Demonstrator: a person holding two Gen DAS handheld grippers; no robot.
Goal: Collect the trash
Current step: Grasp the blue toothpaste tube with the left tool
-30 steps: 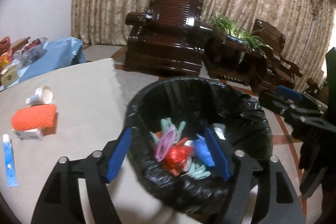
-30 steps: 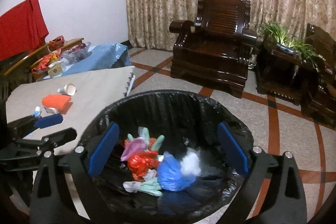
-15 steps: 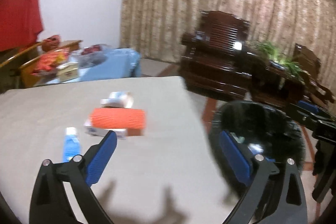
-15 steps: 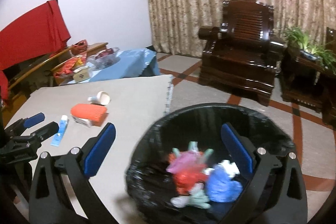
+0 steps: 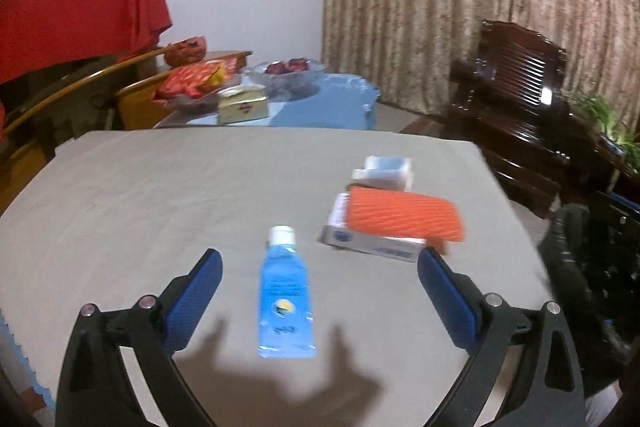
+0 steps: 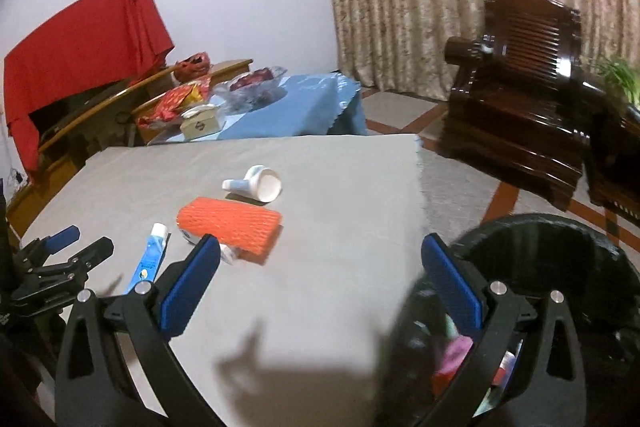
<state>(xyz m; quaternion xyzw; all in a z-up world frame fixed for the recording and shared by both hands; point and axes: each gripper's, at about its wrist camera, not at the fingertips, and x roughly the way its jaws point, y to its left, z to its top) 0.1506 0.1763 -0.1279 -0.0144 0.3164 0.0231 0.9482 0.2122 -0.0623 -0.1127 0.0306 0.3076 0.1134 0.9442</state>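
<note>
- Four pieces of trash lie on the grey table (image 5: 160,195), none of them in a gripper: a blue tube (image 5: 285,291), an orange pad (image 5: 404,215) on a white box (image 5: 372,247), and a paper cup (image 6: 260,185) on its side beyond the pad.
- The bin (image 6: 560,267), lined with a black bag, stands on the floor just past the table's right edge; pink, red and pale scraps already lie in it, so my judgement is that the collecting is partly done, with the table's four pieces left.
- The left gripper (image 5: 320,275) hangs over the table with its jaws wide apart and empty; the tube lies beneath, between them and untouched.
- The right gripper (image 6: 320,269) is also wide apart and empty, straddling the table edge and the bin rim.
- Motion blur smears the left view: the cup shows only as a pale lump, and the box print is unreadable.
- The right gripper's finger covers most of the bin's contents.
</note>
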